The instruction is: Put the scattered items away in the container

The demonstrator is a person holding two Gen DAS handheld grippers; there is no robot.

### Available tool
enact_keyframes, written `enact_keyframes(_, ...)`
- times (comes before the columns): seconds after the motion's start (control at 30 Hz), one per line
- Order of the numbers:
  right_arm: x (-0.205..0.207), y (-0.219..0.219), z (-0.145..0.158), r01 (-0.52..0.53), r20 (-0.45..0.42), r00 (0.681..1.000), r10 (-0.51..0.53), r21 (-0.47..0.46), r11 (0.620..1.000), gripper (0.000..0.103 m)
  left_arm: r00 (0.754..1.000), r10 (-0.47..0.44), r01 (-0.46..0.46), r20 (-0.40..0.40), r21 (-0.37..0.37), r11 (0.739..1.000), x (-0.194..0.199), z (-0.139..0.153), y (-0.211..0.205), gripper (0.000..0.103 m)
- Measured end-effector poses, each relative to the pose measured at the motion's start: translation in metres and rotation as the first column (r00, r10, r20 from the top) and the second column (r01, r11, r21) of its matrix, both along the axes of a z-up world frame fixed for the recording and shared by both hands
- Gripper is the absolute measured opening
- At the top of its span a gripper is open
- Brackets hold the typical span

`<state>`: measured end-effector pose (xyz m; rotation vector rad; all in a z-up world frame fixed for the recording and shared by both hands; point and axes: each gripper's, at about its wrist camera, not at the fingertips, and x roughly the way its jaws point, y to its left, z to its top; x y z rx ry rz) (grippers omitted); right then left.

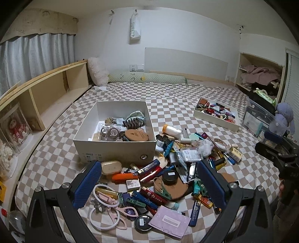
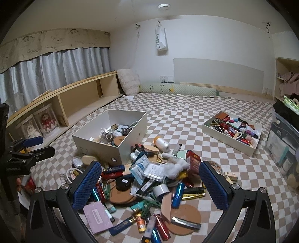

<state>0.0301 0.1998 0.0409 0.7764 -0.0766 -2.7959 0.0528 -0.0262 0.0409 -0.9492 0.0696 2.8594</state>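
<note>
Checkered bed (image 1: 186, 97), messy pile of small stuff (image 1: 168, 177) at lower center, white box (image 1: 115, 147) center-left, both my grippers' fingers (image 1: 87, 185) (image 2: 87, 187) spread wide, holding nothing

Both views are dim and cool-toned, lit softly from above; the round white ceiling lamp (image 2: 163, 6) shows in the right wrist view. Shadows on the beige-and-white checked bed sheet (image 1: 177, 97) are faint. Fisheye bending curves the walls, and black vignette fills the corners. Fine detail is slightly soft and grainy.
</note>
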Motion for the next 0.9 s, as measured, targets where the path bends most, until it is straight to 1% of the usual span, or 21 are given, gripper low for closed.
enact_keyframes(0.43, 0.004, -0.006, -0.005, -0.03, 0.005, 1.0, 0.03, 0.014, 0.999, 0.103, 1.0, 0.003, -0.003, 0.019, 0.005, 1.0, 0.002, -0.01, -0.001, 0.103)
enact_keyframes(0.67, 0.002, -0.013, -0.009, -0.046, 0.018, 0.999, 0.045, 0.042, 0.998, 0.103, 1.0, 0.004, -0.004, 0.022, 0.011, 1.0, 0.002, -0.011, -0.002, 0.103)
enact_keyframes(0.9, 0.0, -0.015, -0.012, -0.055, 0.028, 0.998, 0.054, 0.042, 0.998, 0.103, 1.0, 0.012, -0.012, 0.013, -0.003, 1.0, 0.003, -0.015, 0.001, 0.103)
